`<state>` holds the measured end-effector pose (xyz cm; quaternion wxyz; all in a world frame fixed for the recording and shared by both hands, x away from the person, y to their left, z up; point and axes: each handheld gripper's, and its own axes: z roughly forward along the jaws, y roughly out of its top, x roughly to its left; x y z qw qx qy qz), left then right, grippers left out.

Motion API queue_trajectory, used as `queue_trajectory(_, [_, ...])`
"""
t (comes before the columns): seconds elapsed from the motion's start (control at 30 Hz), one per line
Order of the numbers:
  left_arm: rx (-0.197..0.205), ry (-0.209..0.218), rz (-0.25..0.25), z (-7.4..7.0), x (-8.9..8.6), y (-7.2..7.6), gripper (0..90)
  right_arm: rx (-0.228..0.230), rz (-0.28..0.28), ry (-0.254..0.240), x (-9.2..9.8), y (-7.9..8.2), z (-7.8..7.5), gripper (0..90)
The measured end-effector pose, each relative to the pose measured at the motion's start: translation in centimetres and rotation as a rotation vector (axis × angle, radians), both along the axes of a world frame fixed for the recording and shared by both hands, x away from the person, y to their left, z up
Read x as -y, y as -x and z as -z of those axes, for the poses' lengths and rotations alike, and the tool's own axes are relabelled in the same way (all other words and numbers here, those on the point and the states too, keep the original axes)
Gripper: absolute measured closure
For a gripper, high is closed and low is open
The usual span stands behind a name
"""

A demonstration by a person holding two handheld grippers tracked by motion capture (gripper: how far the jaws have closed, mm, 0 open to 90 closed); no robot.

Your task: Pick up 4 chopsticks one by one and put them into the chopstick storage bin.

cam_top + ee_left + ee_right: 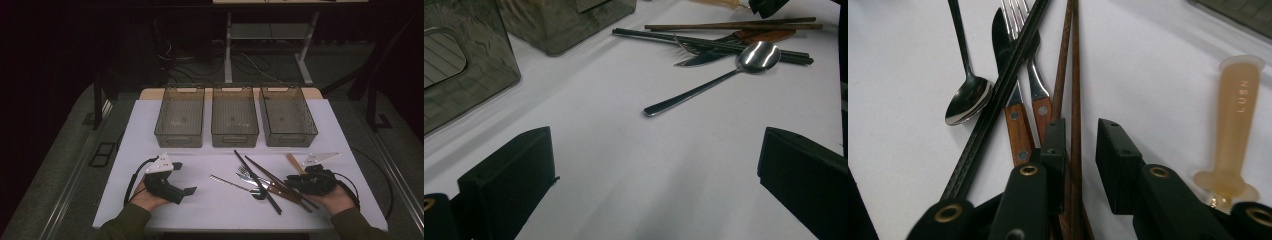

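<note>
A: Where does the right gripper (pixel 1078 140) stand?

B: Its jaws, narrowly parted, straddle the brown chopsticks (pixel 1074 80) without pressing them; knife (pixel 1015 125), fork (pixel 1035 85), black chopsticks (pixel 998 95) and spoon (pixel 968 97) crowd alongside.

A: And the left gripper (pixel 654 180)?

B: Wide apart (over bare table (pixel 624 150)).

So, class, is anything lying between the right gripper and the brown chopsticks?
Nothing visible. The right gripper already straddles one of the brown chopsticks with open jaws; the wooden-handled fork lies close beside.
</note>
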<state>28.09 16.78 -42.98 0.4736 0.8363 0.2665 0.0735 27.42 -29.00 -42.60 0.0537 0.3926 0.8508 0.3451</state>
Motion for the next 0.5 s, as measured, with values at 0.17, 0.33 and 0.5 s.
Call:
queue_trajectory(0.17, [0.0,-0.002,0.002,0.01,0.02,0.01,0.8,-0.009,-0.006,0.012,-0.14,-0.15,0.36,74.9])
queue_trajectory(0.33, [-0.001,-0.003,0.001,0.03,0.03,-0.01,0.8,-0.018,-0.008,0.019,-0.24,-0.22,0.59,76.5])
queue_trajectory(0.5, [0.0,-0.002,0.002,0.02,0.04,0.0,0.8,-0.023,-0.003,0.032,-0.33,-0.37,0.89,79.1])
